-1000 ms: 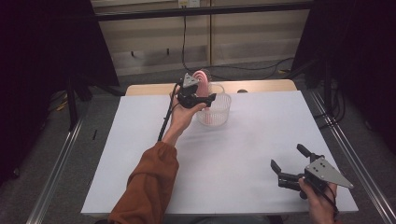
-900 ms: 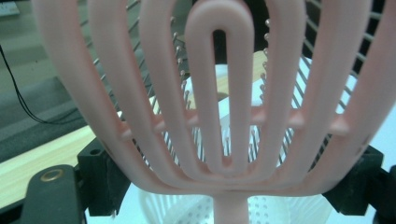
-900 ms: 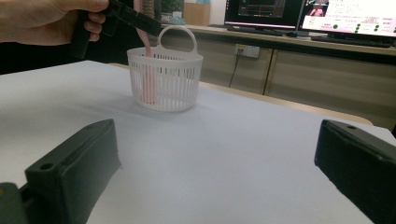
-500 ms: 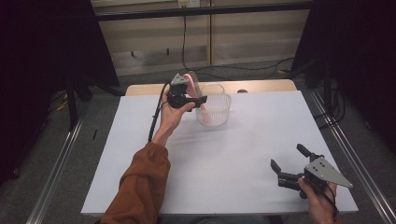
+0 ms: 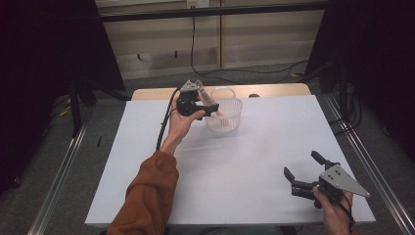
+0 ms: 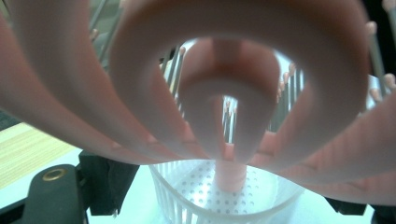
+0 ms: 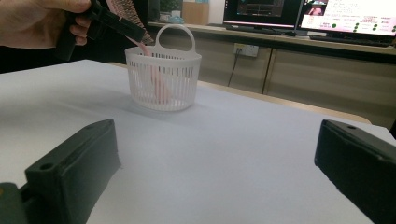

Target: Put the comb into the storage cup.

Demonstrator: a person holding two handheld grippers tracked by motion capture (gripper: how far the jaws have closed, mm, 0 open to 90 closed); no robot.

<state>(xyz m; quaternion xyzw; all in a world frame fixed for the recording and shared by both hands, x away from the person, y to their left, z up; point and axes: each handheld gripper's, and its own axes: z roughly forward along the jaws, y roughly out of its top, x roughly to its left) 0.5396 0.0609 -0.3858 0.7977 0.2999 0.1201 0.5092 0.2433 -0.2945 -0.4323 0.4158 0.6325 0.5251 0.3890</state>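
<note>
Since a second ago the left hand-held gripper (image 5: 208, 105) has drawn back toward 9 o'clock of the white slotted plastic basket with a loop handle (image 5: 226, 117), so that now it hangs over the basket's near-left rim instead of above its middle. Its jaws have just been closing further and are clamped on the pale pink, ridged, soft plastic piece (image 6: 224, 112), which slants down from them with its lower end inside the basket (image 7: 163, 77), against the perforated floor. The right hand-held gripper (image 5: 304, 172) has not shifted: it sits at about 5 o'clock on the white surface (image 5: 254, 161), jaws spread wide with nothing between them.

The basket stands at 12 o'clock, close to the far edge of the surface, where a strip of pale wood shows behind it. Between the basket and the right hand-held gripper the surface lies bare, and the 9 o'clock side is open too, crossed only by the orange sleeve (image 5: 147, 196). The right hand-held gripper is near the front-right corner, with little margin to either edge.
</note>
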